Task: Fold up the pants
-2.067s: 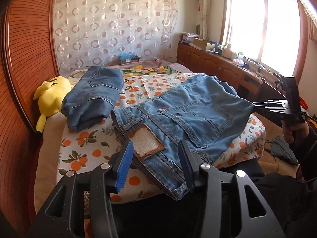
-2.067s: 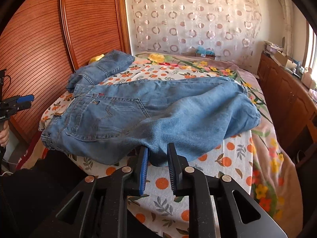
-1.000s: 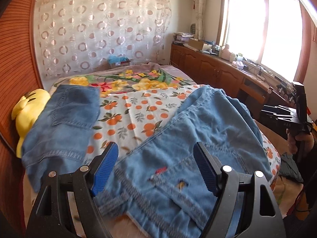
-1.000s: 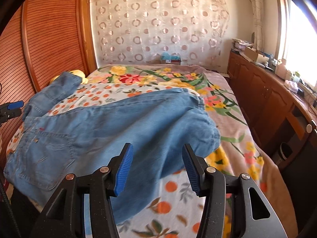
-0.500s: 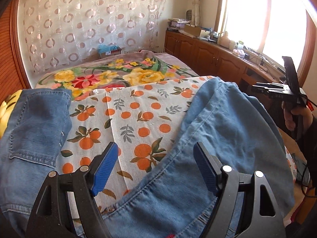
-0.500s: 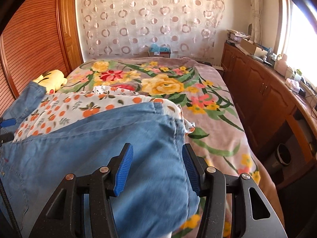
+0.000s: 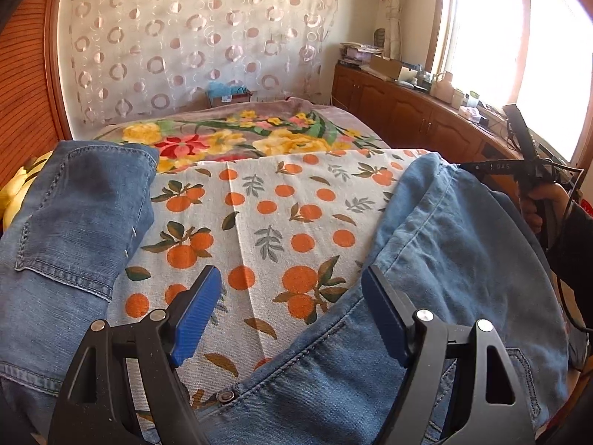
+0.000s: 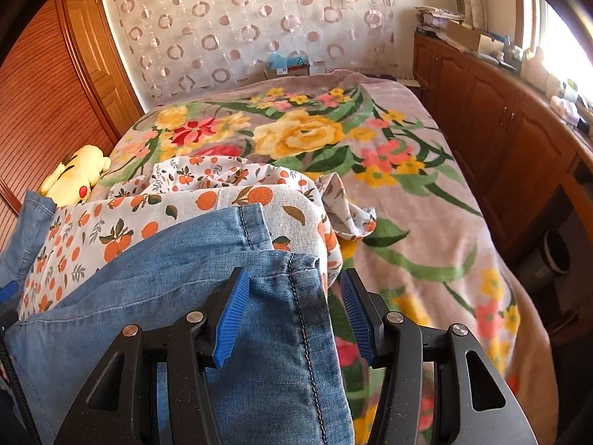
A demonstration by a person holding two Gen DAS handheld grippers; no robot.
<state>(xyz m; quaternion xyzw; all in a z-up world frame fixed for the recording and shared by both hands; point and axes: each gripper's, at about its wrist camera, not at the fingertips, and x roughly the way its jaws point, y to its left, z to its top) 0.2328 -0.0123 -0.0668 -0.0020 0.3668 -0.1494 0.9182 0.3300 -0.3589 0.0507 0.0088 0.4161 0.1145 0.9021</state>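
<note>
1. The bed carries a pinkish-grey blanket printed with large yellow and red flowers and green leaves.
2. Over its near part lies a white sheet with an orange-fruit print; in the right wrist view the sheet's far edge is rumpled and bunched on the blanket.
3. The pants, light blue denim, lie on that sheet at the near right, the waistband with its metal button nearest the left wrist camera, the legs running away toward the right.
4. The left gripper hovers with its jaws wide apart and nothing between the blue pads, the right pad over the pants' edge, the left one over the bare sheet.
5. The right gripper is open too; the stitched hem of a pant leg lies between its pads, and I cannot tell whether the left pad touches it.
6. A second pair of jeans, folded, lies on the left of the bed.
7. A yellow plush toy sits beyond the jeans, at the bed's left edge, against the slatted wooden wardrobe.
8. A sheer curtain with ring patterns covers the far wall.
9. Brown cabinets run along the right, cluttered on top, under a bright window.
</note>
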